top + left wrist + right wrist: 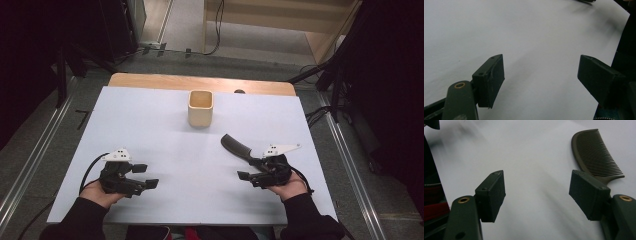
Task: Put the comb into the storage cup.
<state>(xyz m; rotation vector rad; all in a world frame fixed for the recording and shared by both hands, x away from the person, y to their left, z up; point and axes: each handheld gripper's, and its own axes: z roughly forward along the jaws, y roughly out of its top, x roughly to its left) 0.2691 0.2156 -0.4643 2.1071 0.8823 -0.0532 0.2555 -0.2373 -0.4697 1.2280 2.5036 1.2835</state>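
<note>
Black plastic, the comb (236,146) lies flat on the white table sheet (165,120), right of centre, its teeth showing clearly in the right gripper view (596,155). Its handle end runs under or against the right gripper (250,171); whether they touch I cannot tell. That gripper's jaws stand spread wide with nothing between them (the comb sits just outside one jaw). Beyond the comb, toward the far edge, stands a pale square cup (200,108), well apart. The left gripper (145,176) rests near the left front of the sheet, jaws likewise spread, bare sheet between them.
</note>
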